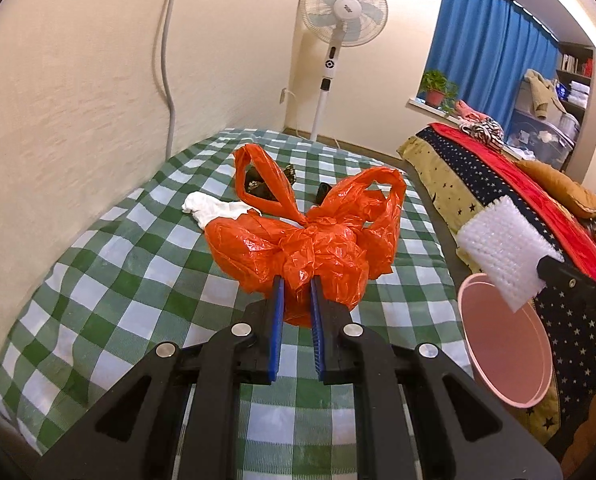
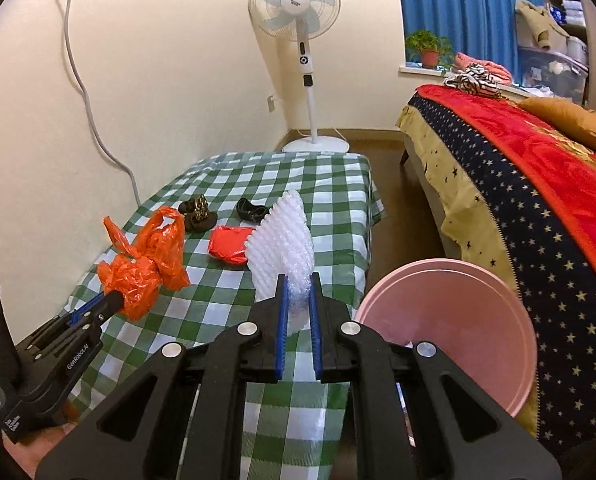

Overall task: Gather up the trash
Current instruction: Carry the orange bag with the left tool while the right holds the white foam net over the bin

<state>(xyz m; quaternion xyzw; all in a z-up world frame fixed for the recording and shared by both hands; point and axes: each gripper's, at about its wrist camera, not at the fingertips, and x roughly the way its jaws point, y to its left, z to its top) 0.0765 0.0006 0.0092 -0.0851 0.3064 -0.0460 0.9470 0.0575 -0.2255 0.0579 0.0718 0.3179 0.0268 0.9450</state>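
Now | left gripper (image 1: 296,280) fingers pinch orange bag (image 1: 306,248) | right gripper (image 2: 298,280) fingers pinch bubble wrap (image 2: 283,236)

Two wrist views, angled down, sharing checked table (image 1: 109,264), fan (image 2: 293,4)

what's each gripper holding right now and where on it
Left gripper pinches the orange plastic bag at its bunched lower end. Right gripper pinches the white bubble wrap at its bottom edge.

Warm, yellowish indoor light fills both views — bright on the cream wall (image 1: 97,80), with a glowing strip at the upper right edge of the left wrist view. Fisheye bending curves the edges, dark corners vignette, and the wall at left smears with motion blur — the centre stays sharp.
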